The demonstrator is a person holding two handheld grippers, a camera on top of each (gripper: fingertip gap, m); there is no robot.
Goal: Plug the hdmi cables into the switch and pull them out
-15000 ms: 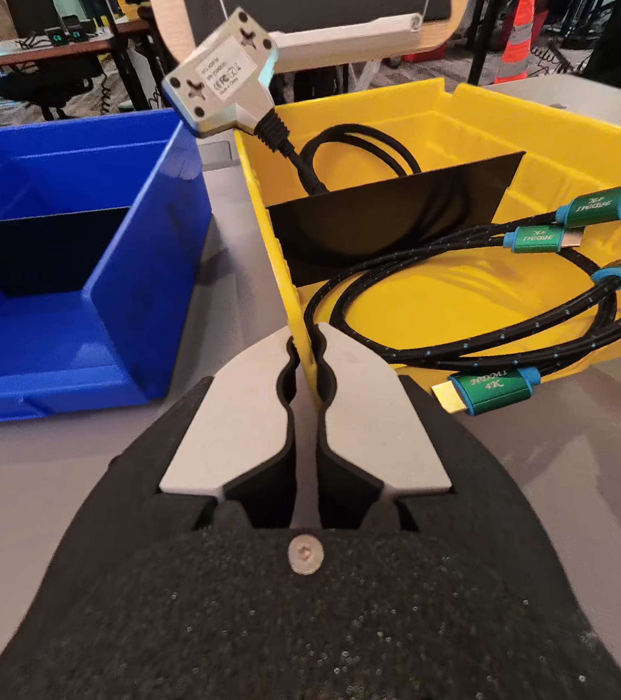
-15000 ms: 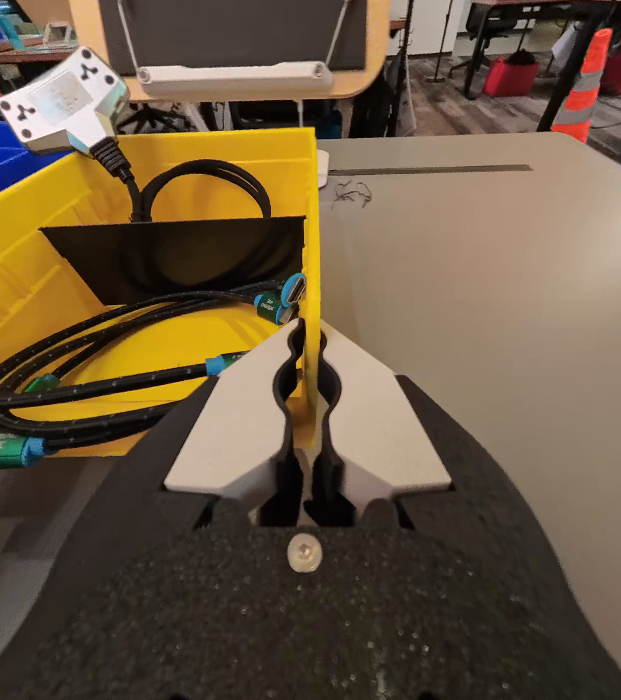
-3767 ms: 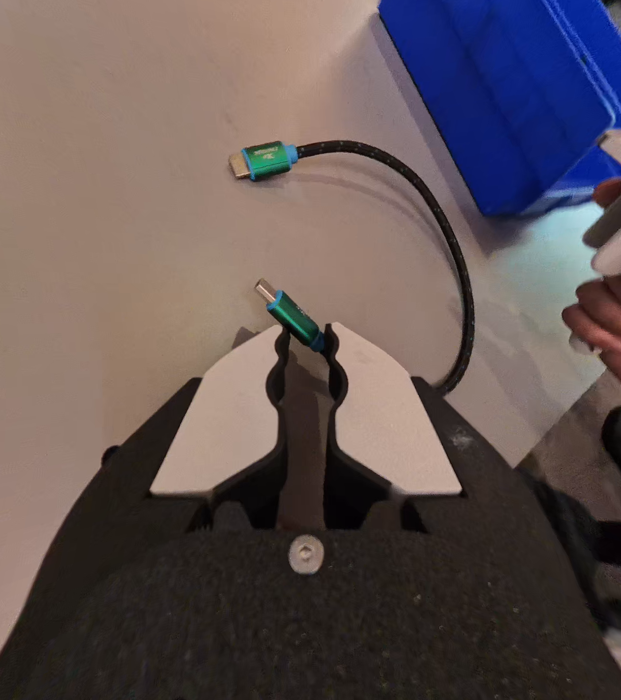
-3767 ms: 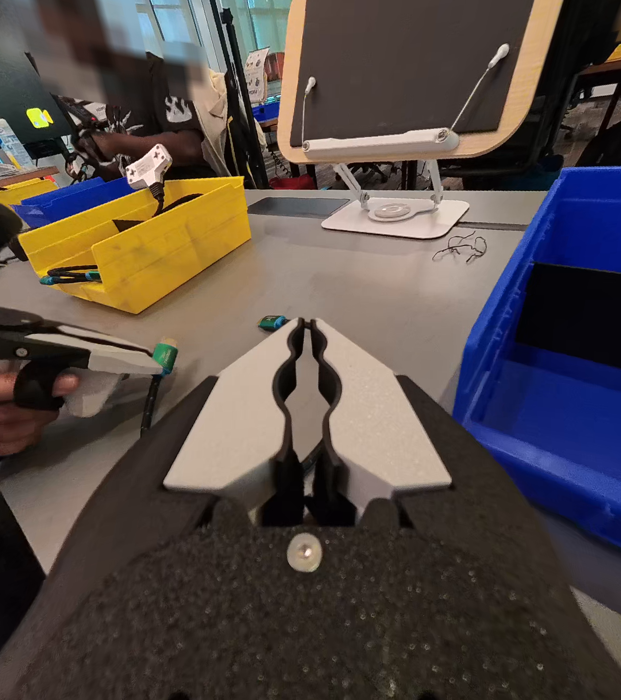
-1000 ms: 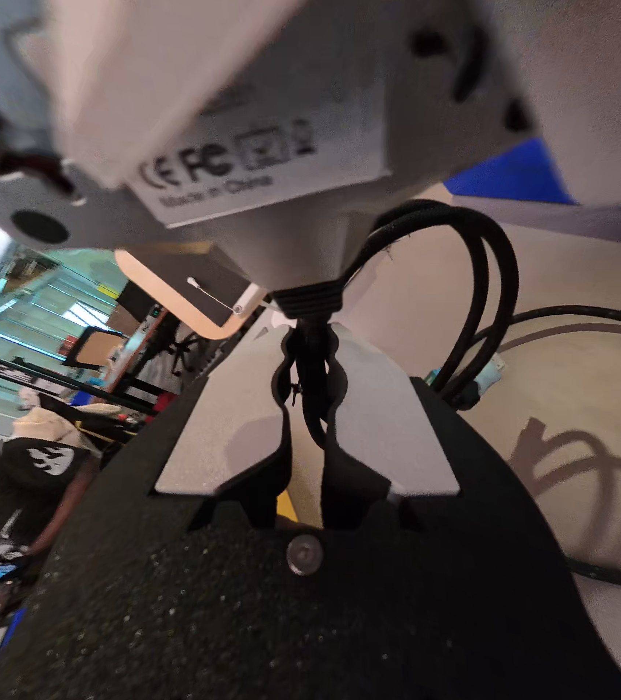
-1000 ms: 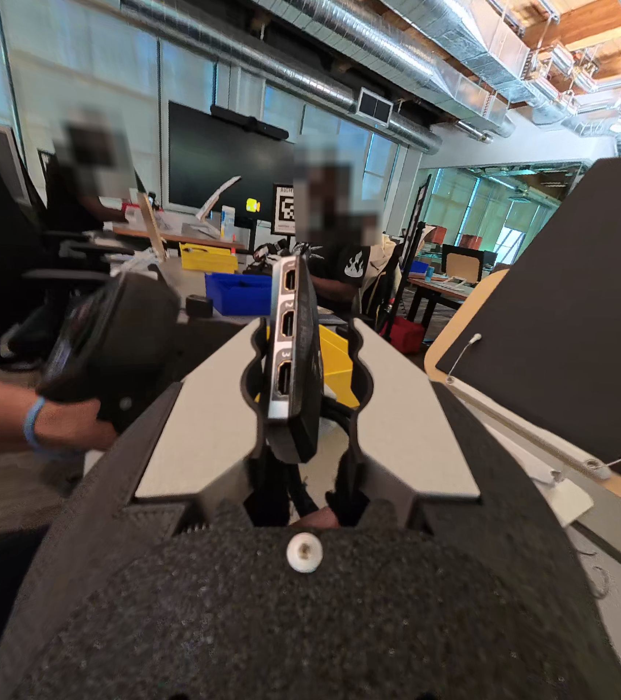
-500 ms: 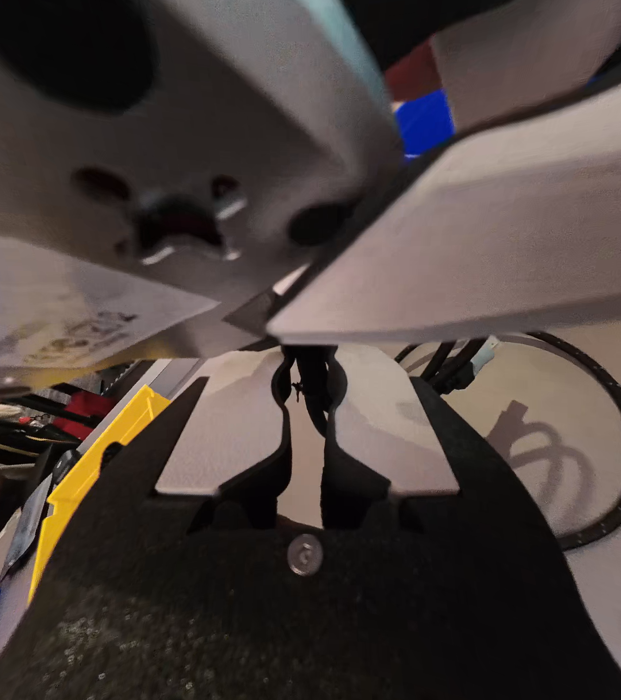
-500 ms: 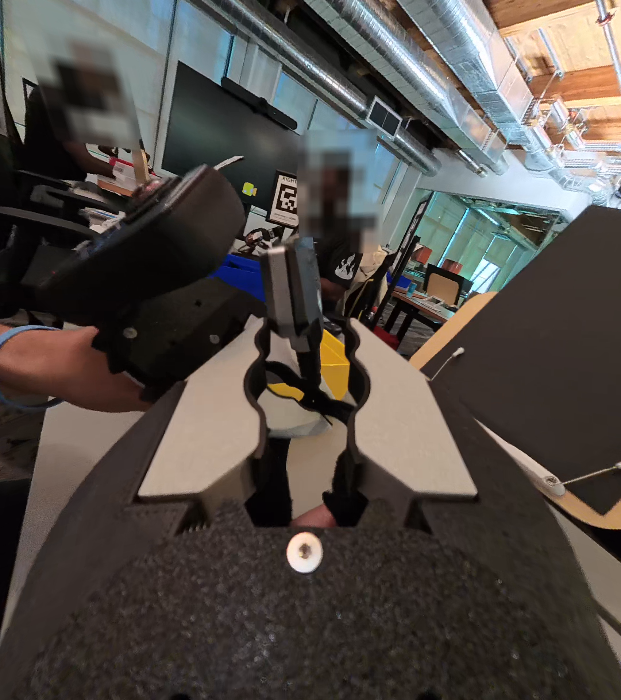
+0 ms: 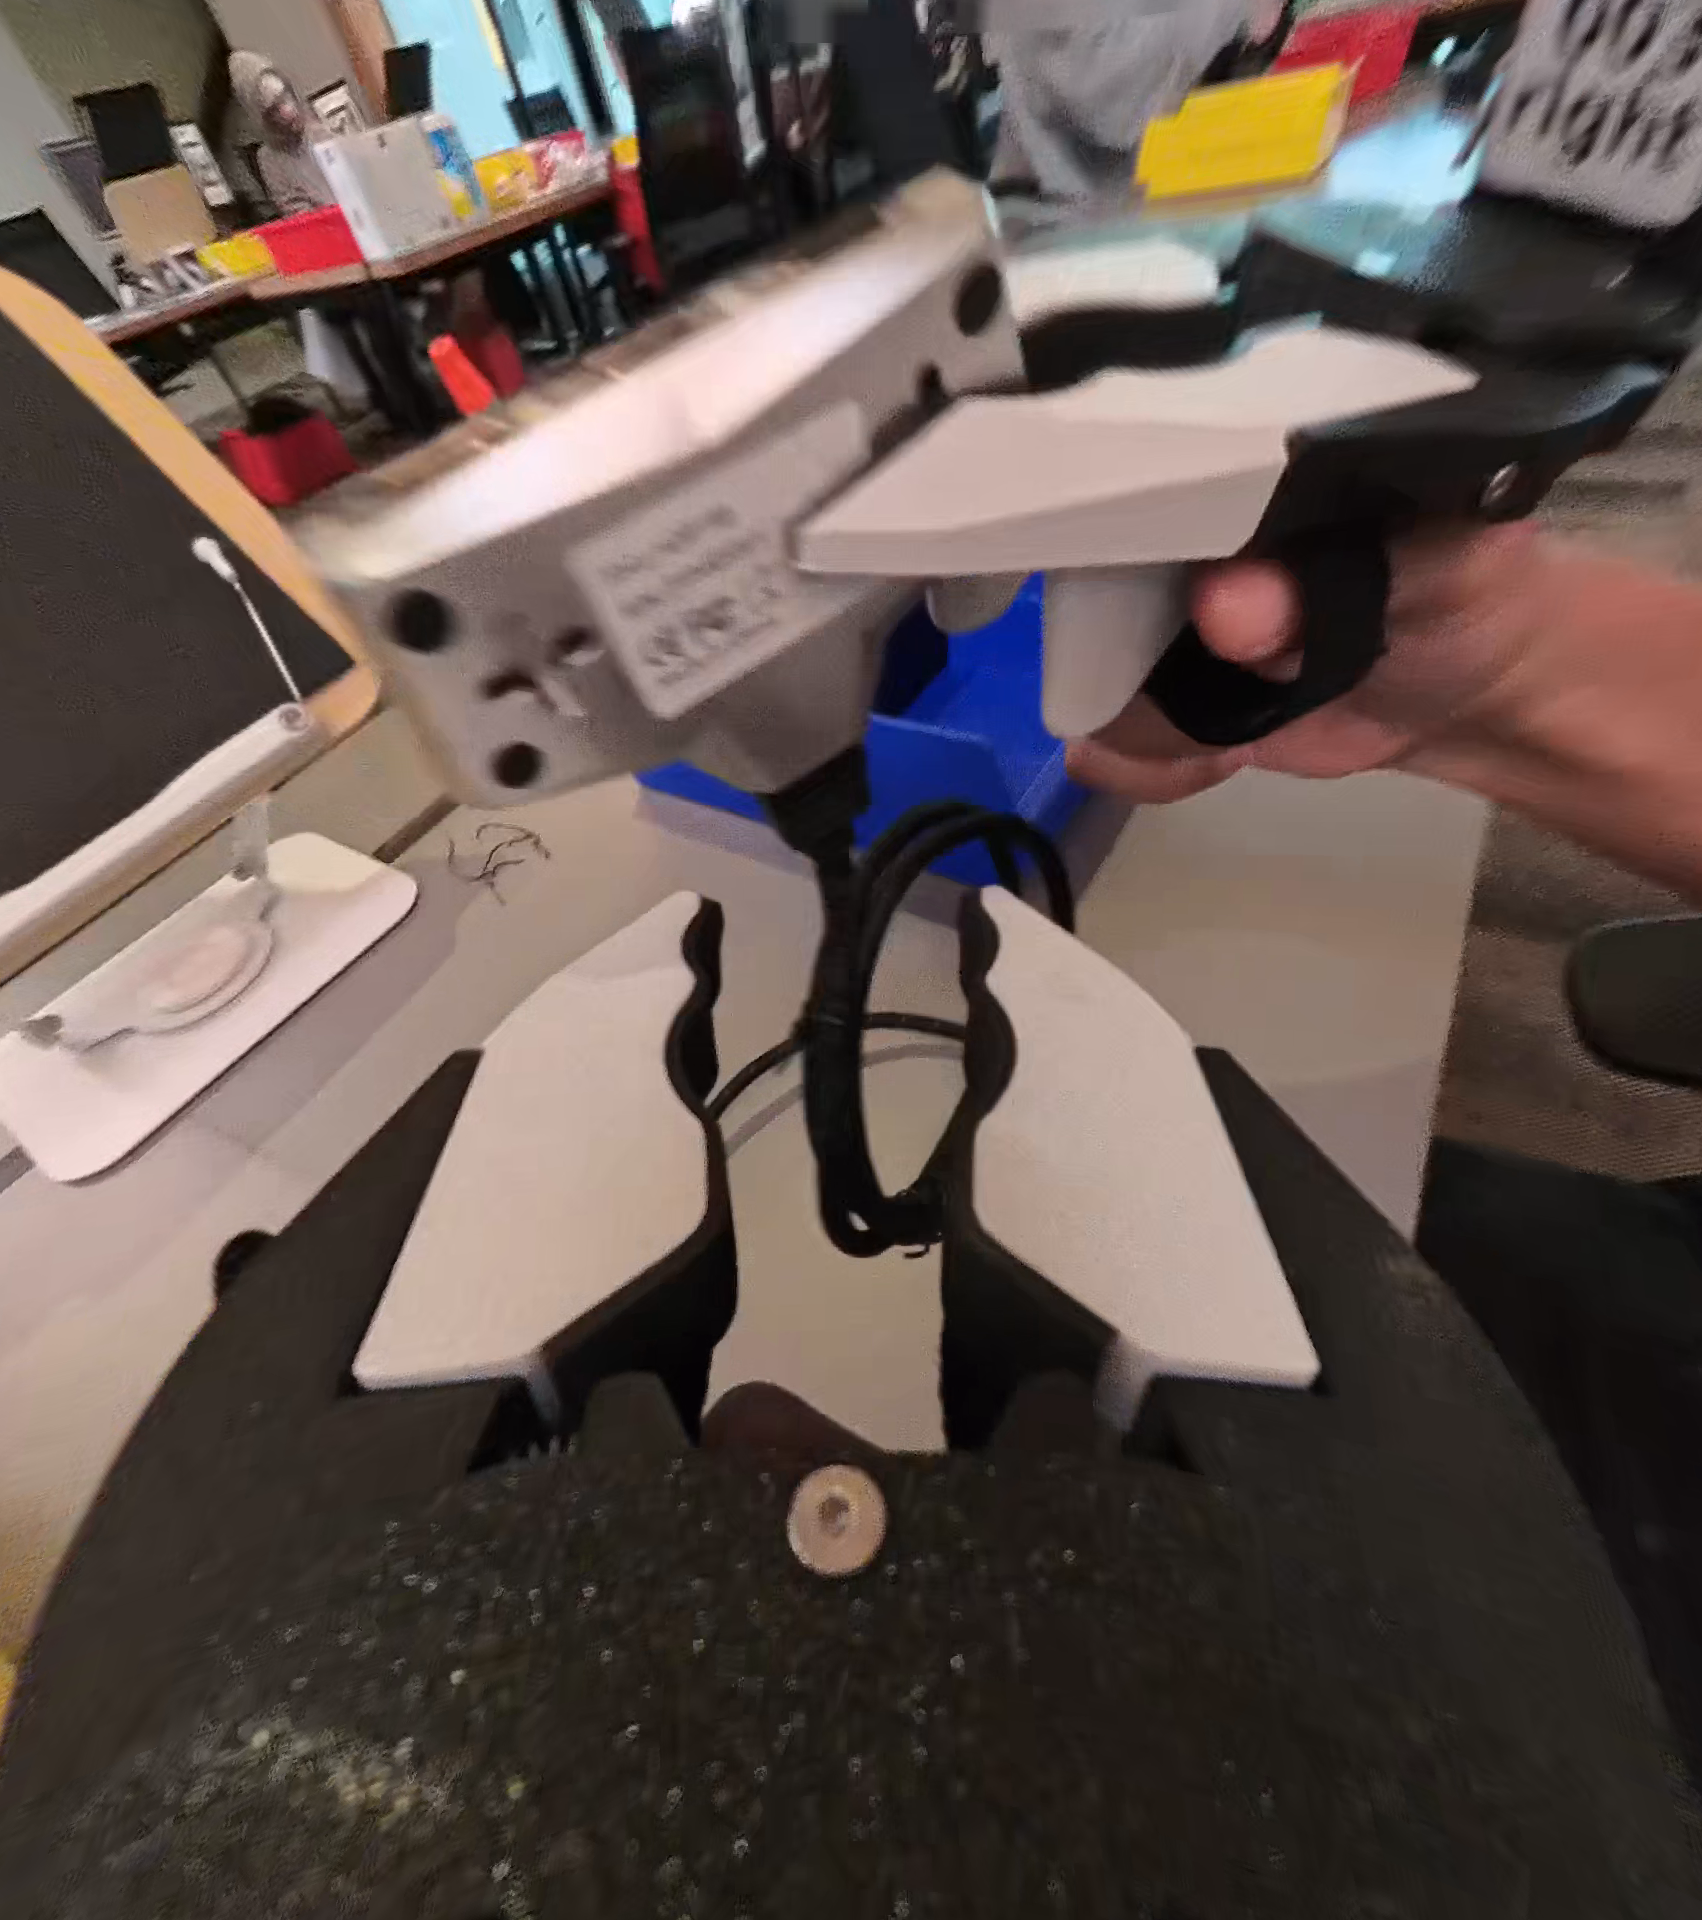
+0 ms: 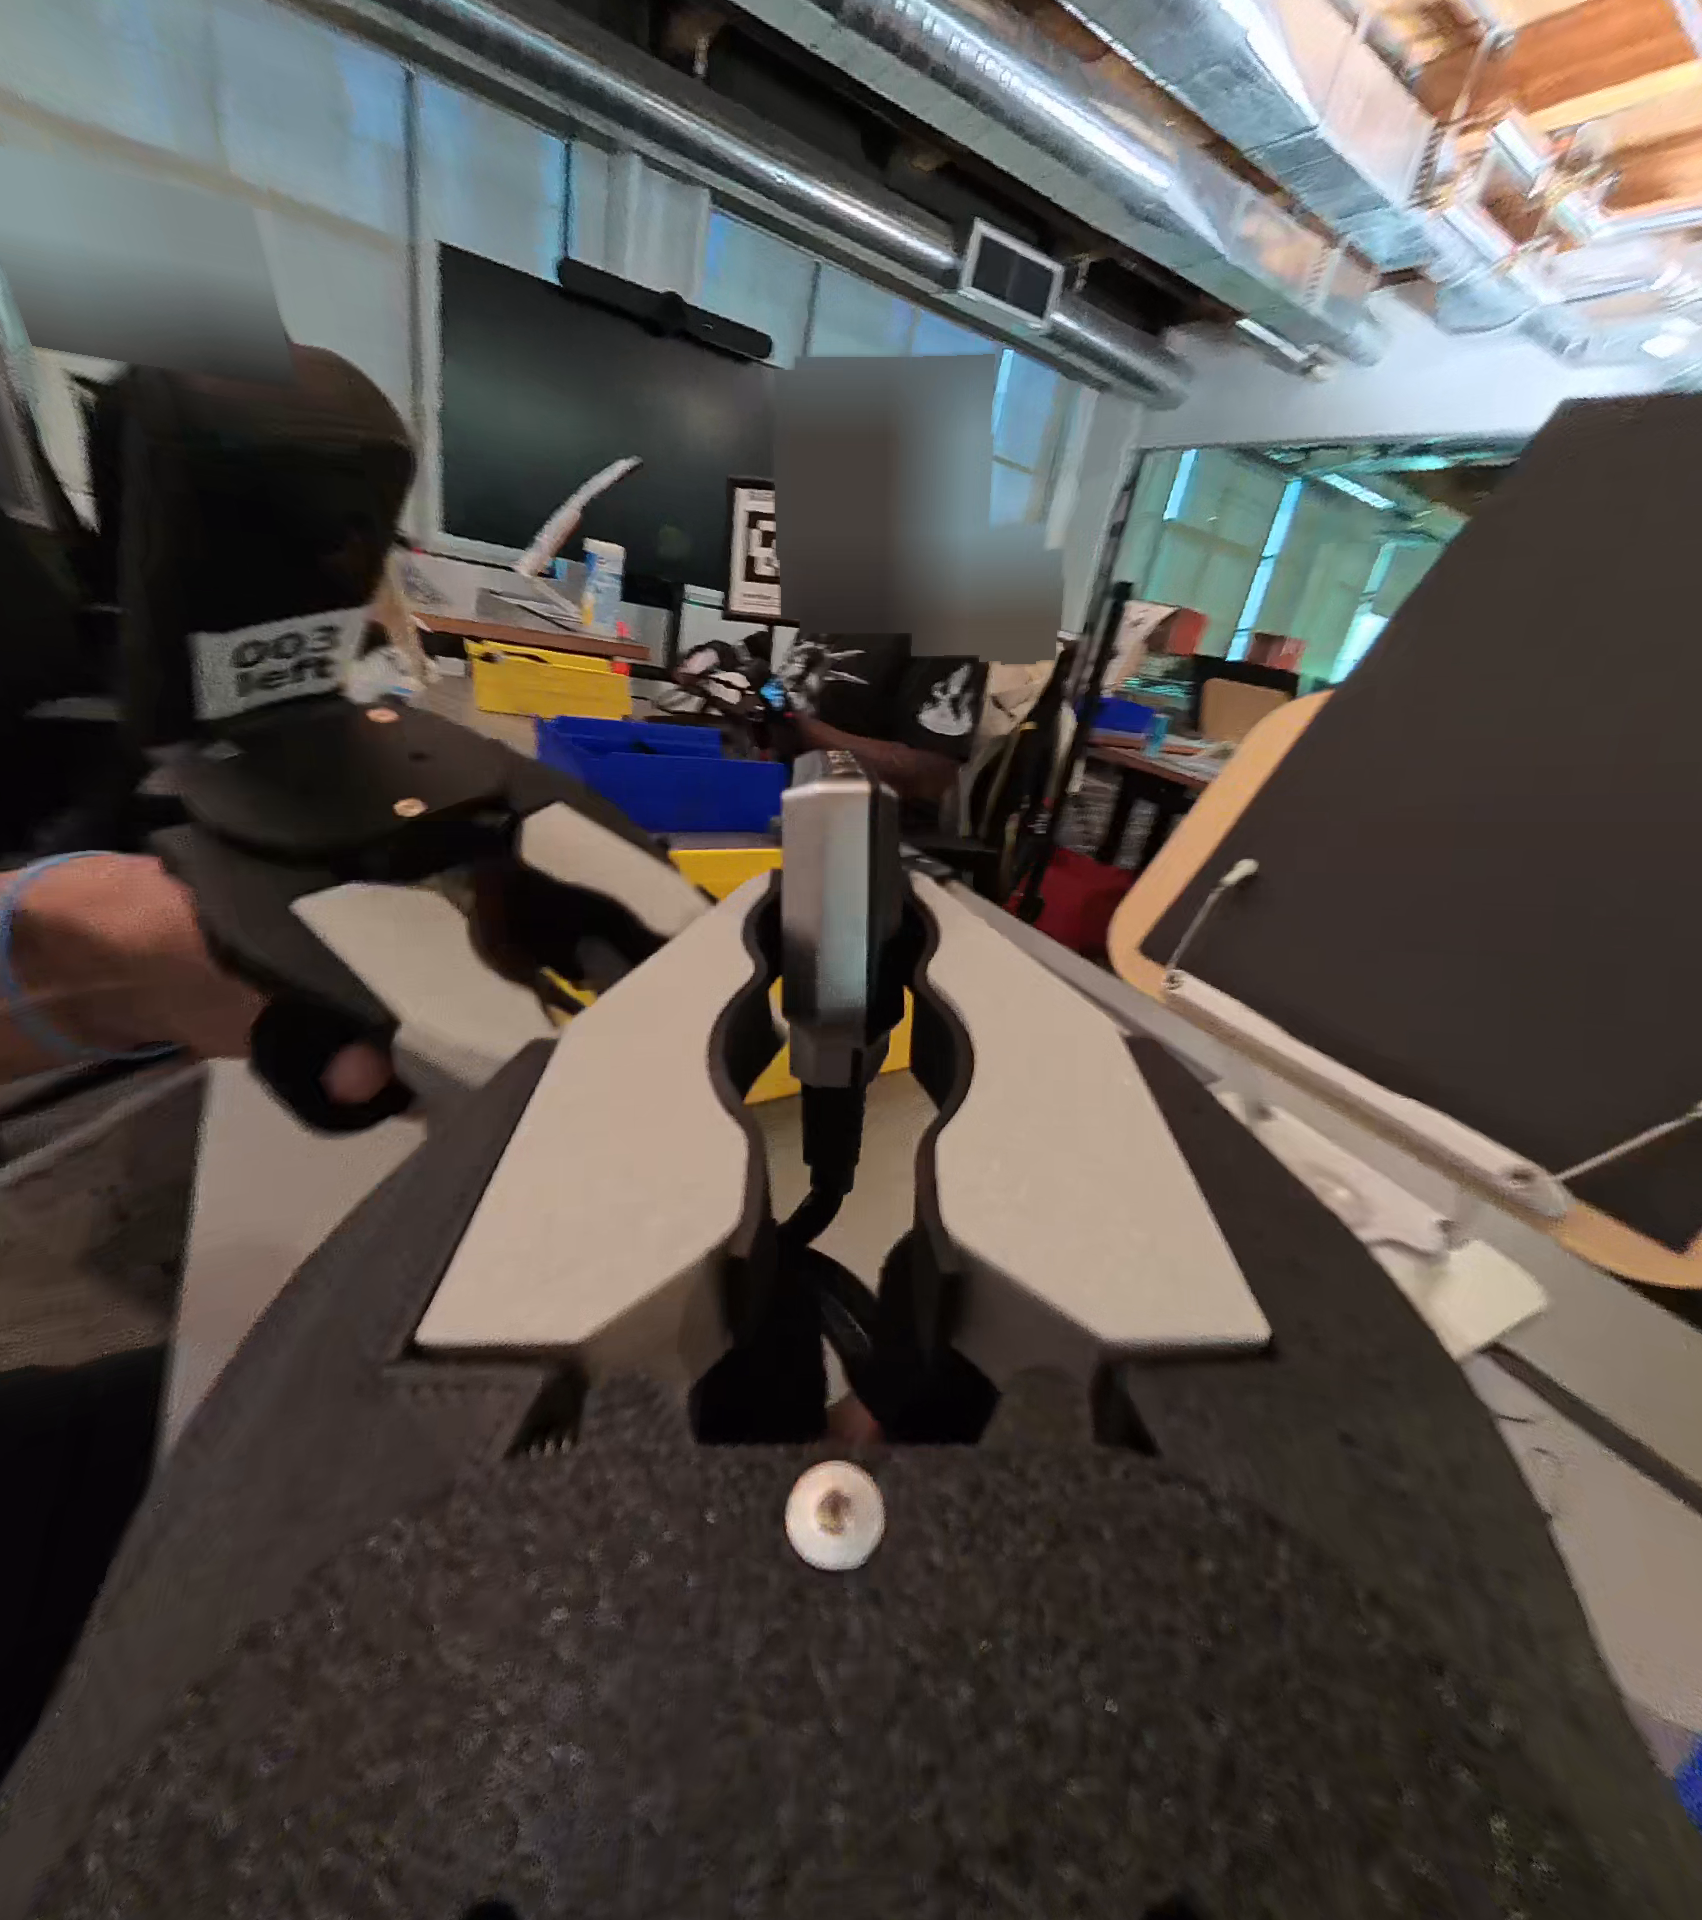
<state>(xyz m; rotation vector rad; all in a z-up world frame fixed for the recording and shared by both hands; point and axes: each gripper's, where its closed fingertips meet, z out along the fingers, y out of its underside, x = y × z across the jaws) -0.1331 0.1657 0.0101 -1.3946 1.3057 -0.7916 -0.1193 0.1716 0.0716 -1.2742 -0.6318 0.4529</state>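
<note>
My right gripper [image 10: 836, 925] is clamped on the silver switch [image 9: 660, 488], holding it in the air above the grey table [image 9: 1273, 935]. The switch's own black lead [image 9: 842, 1039] hangs in a loop between the fingers of my left gripper [image 9: 836, 925], which is spread wide and holds nothing. I see no HDMI cable in either view, and nothing is plugged in that I can see. I judge the task barely begun: every plugging and pulling remains.
</note>
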